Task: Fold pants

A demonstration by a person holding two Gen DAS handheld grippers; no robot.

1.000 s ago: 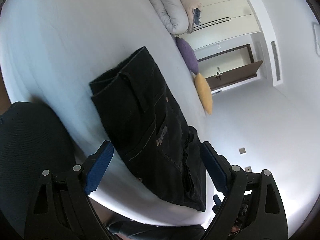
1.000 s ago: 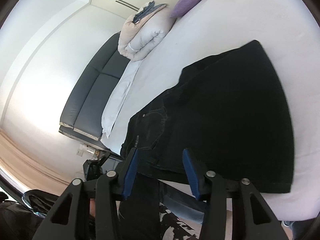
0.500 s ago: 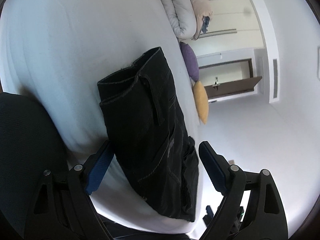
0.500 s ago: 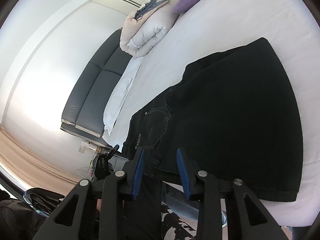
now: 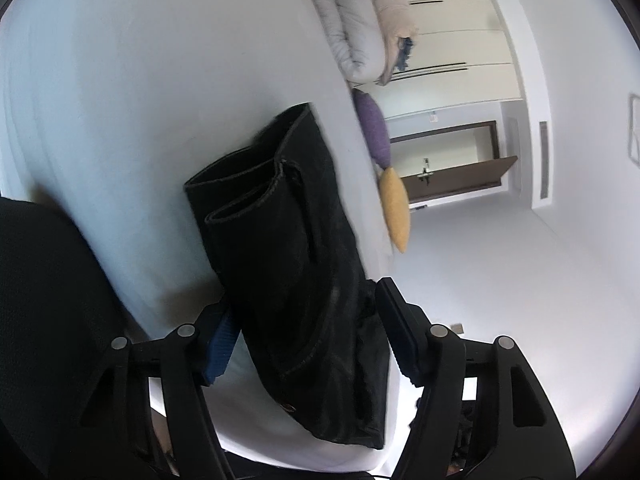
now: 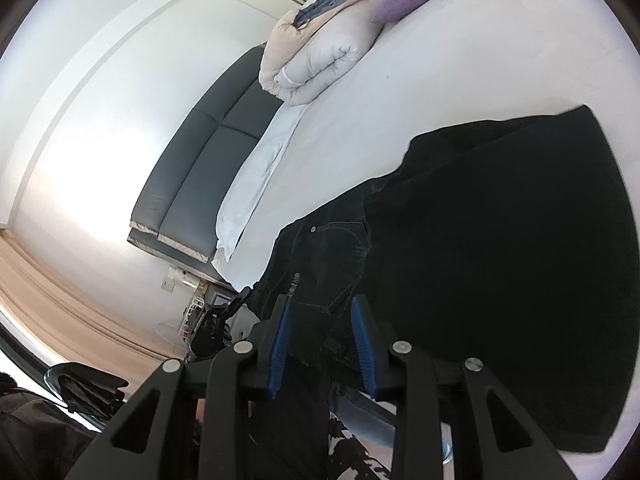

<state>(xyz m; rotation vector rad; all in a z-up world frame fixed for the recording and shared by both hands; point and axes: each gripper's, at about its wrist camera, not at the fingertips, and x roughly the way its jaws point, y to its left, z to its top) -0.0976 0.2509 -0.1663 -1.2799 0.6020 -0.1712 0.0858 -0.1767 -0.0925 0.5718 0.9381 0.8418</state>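
Black jeans (image 5: pixel 288 264) lie folded on the white bed (image 5: pixel 140 80), leg cuffs stacked at the far end. My left gripper (image 5: pixel 308 340) is open, its blue-padded fingers on either side of the waist end of the jeans. In the right wrist view the same jeans (image 6: pixel 500 240) spread wide, a back pocket and label showing. My right gripper (image 6: pixel 322 338) is open to a narrow gap, its fingers astride the near edge of the jeans at the bed's edge.
A rolled duvet (image 5: pixel 360 20), a purple cushion (image 5: pixel 374 130) and a yellow cushion (image 5: pixel 396 208) lie along the far side of the bed. A dark padded headboard (image 6: pixel 200 168) and a white pillow (image 6: pixel 256 176) show in the right wrist view. Wardrobes and a doorway stand beyond.
Both grippers have moved in toward the jeans. The left fingers now straddle the waist end. The right jaws have narrowed their gap at the near edge.
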